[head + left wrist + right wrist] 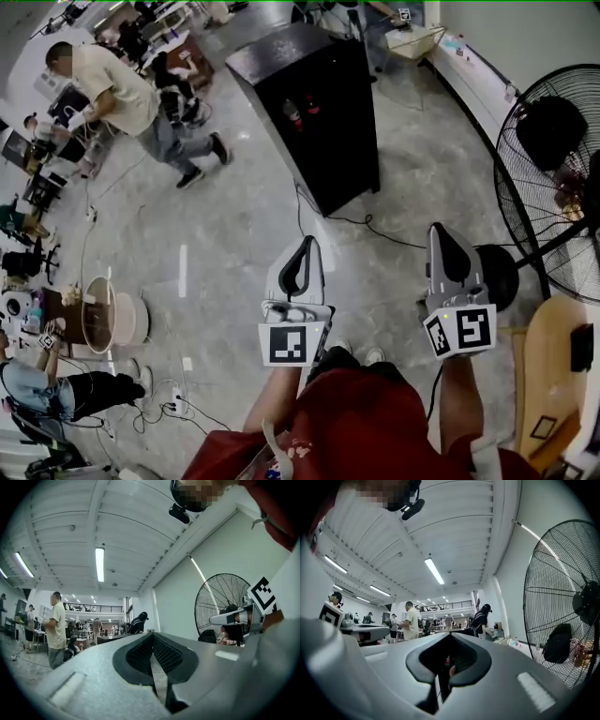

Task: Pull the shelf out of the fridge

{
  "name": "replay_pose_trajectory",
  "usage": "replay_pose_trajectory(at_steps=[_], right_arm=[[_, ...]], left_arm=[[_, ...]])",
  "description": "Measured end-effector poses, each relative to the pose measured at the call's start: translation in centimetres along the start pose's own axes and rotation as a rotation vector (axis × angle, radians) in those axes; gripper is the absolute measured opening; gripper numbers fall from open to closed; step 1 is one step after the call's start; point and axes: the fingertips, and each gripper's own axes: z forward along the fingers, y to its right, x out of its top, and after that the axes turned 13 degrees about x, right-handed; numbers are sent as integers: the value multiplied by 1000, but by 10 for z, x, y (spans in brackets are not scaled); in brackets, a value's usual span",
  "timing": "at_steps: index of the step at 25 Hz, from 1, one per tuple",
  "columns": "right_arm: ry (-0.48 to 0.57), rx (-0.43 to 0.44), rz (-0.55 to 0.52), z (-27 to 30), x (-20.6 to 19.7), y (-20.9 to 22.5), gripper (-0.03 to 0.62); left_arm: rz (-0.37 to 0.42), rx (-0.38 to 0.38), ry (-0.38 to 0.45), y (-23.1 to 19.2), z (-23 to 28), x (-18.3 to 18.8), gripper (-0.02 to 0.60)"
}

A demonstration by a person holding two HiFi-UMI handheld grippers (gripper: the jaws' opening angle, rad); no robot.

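Fridge (314,112): a tall black cabinet standing on the grey floor (234,234), tilted in the head view, with small red items showing on its front face. The shelf inside it cannot be made out from any view.

Left gripper (305,246): held well short of the fridge, on its near side, pointing toward it. Jaws closed together, with only a thin slit between them and nothing held.

Right gripper (441,231): level with the left one, just beside it, equally far from the fridge. Jaws fully closed and empty.

A black cable (370,227) trails over the floor from the fridge's foot. A large pedestal fan (553,178) stands right of the fridge. A person in a pale shirt (112,94) stands left of the fridge, well apart from it.
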Motion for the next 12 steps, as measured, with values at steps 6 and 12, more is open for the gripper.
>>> replay_pose_trajectory(at_steps=[6, 12], right_arm=[[10, 22, 18, 16, -4, 12, -2], [-3, 21, 14, 49, -19, 26, -3]], left_arm=[[-3, 21, 2, 2, 16, -5, 6], [-20, 17, 16, -8, 49, -19, 6]])
